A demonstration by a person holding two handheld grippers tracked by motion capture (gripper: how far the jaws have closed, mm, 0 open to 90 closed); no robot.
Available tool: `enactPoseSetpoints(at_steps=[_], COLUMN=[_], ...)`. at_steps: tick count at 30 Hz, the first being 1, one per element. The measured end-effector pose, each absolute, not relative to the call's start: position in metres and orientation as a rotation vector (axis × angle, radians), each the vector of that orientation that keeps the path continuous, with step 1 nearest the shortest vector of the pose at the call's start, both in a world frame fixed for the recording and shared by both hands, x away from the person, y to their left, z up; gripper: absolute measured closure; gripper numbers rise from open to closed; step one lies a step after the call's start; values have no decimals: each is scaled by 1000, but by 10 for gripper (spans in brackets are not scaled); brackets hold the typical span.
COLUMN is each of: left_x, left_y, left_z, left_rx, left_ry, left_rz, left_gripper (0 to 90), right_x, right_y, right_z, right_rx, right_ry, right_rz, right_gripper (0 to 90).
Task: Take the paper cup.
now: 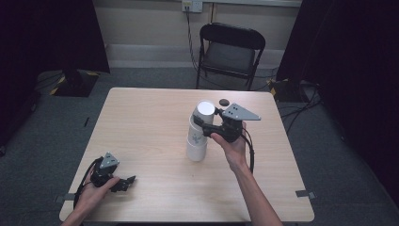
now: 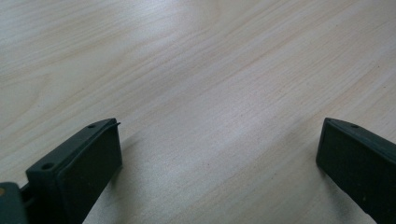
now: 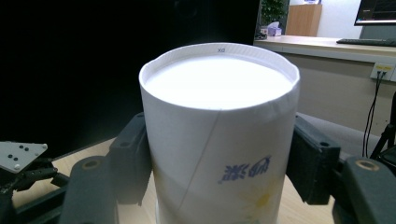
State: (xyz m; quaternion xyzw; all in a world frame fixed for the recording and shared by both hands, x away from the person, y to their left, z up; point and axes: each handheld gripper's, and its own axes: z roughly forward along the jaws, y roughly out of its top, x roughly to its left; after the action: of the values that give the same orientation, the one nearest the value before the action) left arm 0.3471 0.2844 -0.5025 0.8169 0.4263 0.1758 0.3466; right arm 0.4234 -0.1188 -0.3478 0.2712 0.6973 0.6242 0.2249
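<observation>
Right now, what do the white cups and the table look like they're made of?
The top cup looks like matte paper: a diagonal glued seam, a rolled rim and printed lettering show. The table looks like pale wood-grain laminate with a smooth, slightly glossy finish, though it could be veneer.

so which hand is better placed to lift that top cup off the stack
The right. Its gripper already has both jaws pressed on the sides of the upside-down top cup on the stack of cups. The left gripper rests open near the table's front corner, far from the stack.
</observation>
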Motion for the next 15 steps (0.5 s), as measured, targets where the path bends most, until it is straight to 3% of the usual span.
enactPoseSetpoints(at_steps=[11, 15], left_x=[347, 347], left_y=[285, 286], left_z=[-502, -502], left_rx=[2113, 2106], left_ry=[1121, 1129], left_rz=[466, 479], left_gripper=[2, 43], right_x=[412, 405], right_y=[-118, -120], right_z=[-340, -336], right_rx=[727, 723], right_ry=[1949, 1941], right_rz=[1714, 1714], right_gripper=[336, 338])
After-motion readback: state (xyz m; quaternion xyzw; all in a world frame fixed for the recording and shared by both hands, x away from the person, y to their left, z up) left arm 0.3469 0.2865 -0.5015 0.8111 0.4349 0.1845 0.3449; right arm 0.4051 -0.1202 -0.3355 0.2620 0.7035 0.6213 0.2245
